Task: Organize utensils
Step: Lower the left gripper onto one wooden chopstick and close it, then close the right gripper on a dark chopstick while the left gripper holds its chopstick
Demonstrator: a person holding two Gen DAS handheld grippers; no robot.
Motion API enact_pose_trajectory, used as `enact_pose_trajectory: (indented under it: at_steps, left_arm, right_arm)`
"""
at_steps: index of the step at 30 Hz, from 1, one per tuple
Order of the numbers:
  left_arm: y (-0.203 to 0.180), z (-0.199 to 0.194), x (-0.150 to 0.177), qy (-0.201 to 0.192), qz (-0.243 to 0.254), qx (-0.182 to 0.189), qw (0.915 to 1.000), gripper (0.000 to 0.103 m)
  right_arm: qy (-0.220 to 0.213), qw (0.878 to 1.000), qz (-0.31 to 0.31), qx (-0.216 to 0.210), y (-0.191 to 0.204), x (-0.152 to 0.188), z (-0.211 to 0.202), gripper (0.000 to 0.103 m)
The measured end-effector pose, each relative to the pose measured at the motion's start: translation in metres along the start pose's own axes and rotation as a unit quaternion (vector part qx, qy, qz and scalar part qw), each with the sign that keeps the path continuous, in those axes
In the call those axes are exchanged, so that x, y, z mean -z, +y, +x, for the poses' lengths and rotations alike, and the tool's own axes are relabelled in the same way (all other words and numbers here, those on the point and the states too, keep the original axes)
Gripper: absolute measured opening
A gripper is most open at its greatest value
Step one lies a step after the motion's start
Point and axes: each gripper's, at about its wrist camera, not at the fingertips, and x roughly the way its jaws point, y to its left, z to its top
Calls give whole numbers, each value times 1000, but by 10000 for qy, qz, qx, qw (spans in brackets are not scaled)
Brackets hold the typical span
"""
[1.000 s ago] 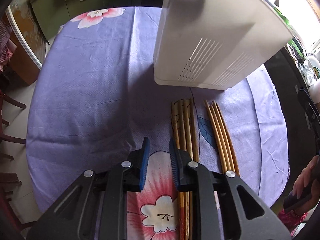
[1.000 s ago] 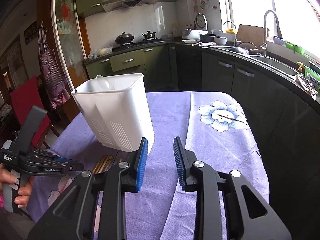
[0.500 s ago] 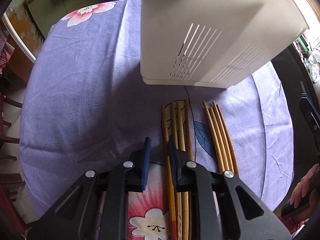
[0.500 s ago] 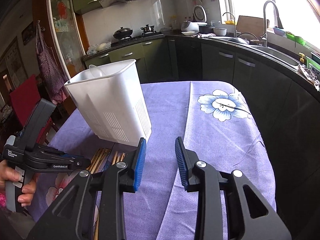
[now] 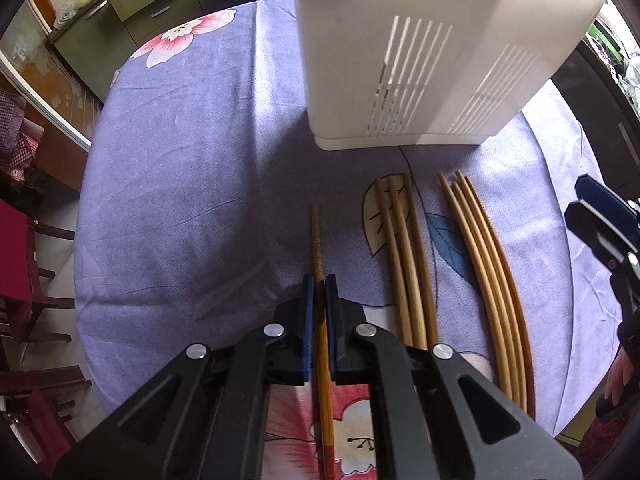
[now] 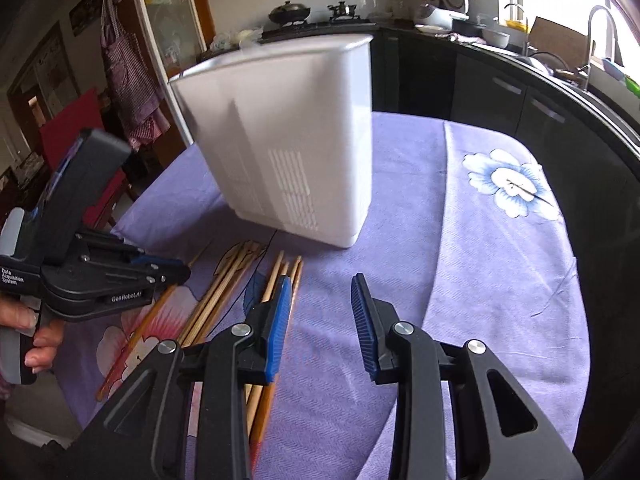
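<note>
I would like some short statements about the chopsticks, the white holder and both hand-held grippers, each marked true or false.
1. The left hand-held gripper is shut on a single chopstick. True.
2. The right hand-held gripper holds a chopstick. False: its jaws are open and hold nothing.
3. The white holder lies on its side. False: it stands on its base on the purple cloth.
4. Other chopsticks lie on the cloth near the holder. True.
</note>
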Motion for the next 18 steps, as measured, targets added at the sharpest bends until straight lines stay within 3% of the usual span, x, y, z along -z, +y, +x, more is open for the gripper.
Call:
enact_pose_trajectory:
  at_steps: [7, 15, 18]
  left_arm:
    - [27, -5, 8, -46, -102, 6, 9999, 6]
    - [28, -7, 12, -100, -97, 80, 9999, 6]
    - [31, -7, 12, -101, -119, 142, 9998, 6]
  right_arm:
    - [303, 9992, -258, 98, 16, 6, 30, 31]
    - [566, 9953, -519, 591, 15, 13, 51, 31]
    - [552, 9959, -285, 654, 3, 14, 51, 31]
